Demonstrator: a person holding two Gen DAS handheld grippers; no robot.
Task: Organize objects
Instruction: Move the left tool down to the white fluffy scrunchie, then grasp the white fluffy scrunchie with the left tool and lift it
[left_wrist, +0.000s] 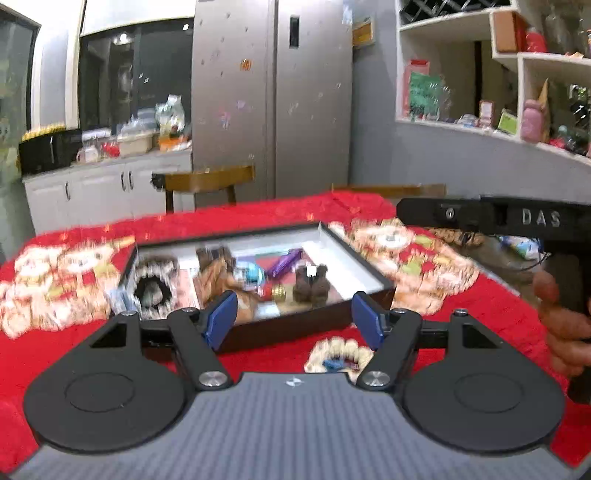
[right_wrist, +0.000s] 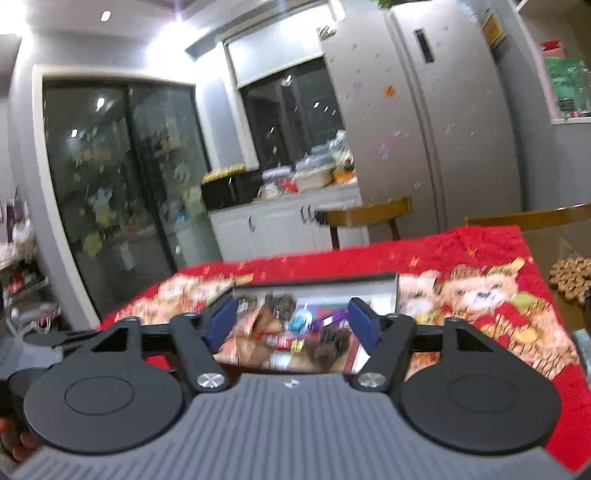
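Kitchen backdrop: fridge (left_wrist: 271, 99), shelves on one side, a cluttered counter further back; desk (left_wrist: 491, 306) under a red cartoon-print cloth. Tray (left_wrist: 369, 286), dark rim with a pale inside, sits mid-desk and already holds most of the items: black scrunchie (left_wrist: 153, 286), brown hair bits, purple stick (left_wrist: 283, 261), a small gold piece, brown fuzzy clip (left_wrist: 312, 284). Reads as the collection bin, so sorting looks well along. One straggler outside it: pearl clip (left_wrist: 341, 354) on the cloth just in front of the tray's near wall, right below the left hand-held gripper (left_wrist: 293, 321). Left jaws stand wide apart with nothing between the blue pads, aimed down over the tray's front edge; likely lined up for that clip. Right hand-held gripper (right_wrist: 293, 321) also spread and empty, with tray contents showing through the gap, hovering above the tray; it isn't touching anything. In the left view its body and the person's hand (left_wrist: 565, 325) come in from the right edge. Both views are blurred, so small items can't be told apart reliably
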